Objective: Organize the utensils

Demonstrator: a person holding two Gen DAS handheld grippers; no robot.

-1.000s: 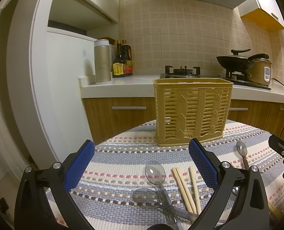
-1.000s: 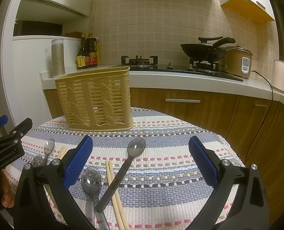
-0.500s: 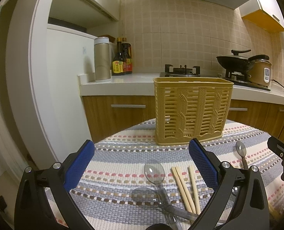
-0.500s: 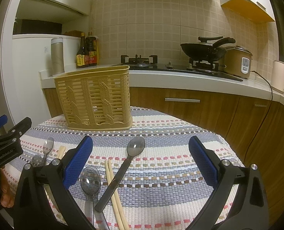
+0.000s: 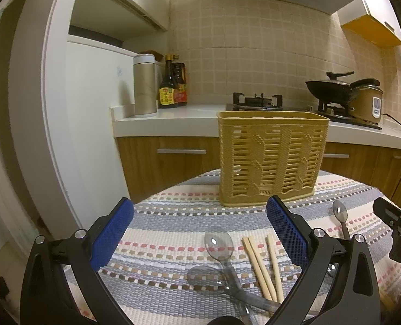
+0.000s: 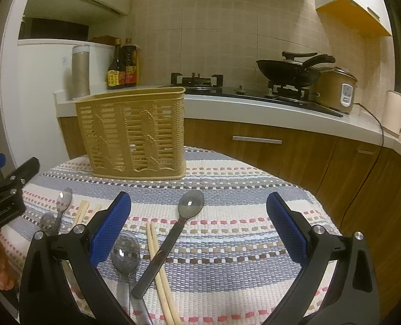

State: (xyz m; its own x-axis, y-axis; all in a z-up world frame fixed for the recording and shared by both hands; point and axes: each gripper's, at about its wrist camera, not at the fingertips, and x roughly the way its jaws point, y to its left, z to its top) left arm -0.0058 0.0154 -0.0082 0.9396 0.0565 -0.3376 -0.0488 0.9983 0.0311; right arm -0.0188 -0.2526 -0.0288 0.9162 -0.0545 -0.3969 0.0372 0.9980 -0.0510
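A tan slotted utensil basket (image 5: 272, 159) stands upright at the far side of the striped table mat (image 5: 173, 227); it also shows in the right wrist view (image 6: 135, 135). Metal spoons (image 5: 219, 243) and wooden chopsticks (image 5: 258, 262) lie on the mat under my left gripper (image 5: 200, 233), which is open and empty. My right gripper (image 6: 199, 227) is open and empty above a dark spoon (image 6: 178, 230), a second spoon (image 6: 125, 254) and chopsticks (image 6: 158, 268). Its body shows at the right edge of the left wrist view (image 5: 398, 230).
Behind the table runs a counter with a gas stove (image 6: 197, 80), wok (image 6: 292, 69), rice cooker (image 6: 336, 89), kettle (image 6: 397, 112), sauce bottles (image 5: 172, 86) and a metal canister (image 5: 145, 86). A white fridge (image 5: 92, 124) stands at left. More spoons (image 6: 62, 205) lie at the mat's left.
Both views have shifted slightly; the basket sits a touch lower in frame. Nothing was picked up and both grippers stay open.
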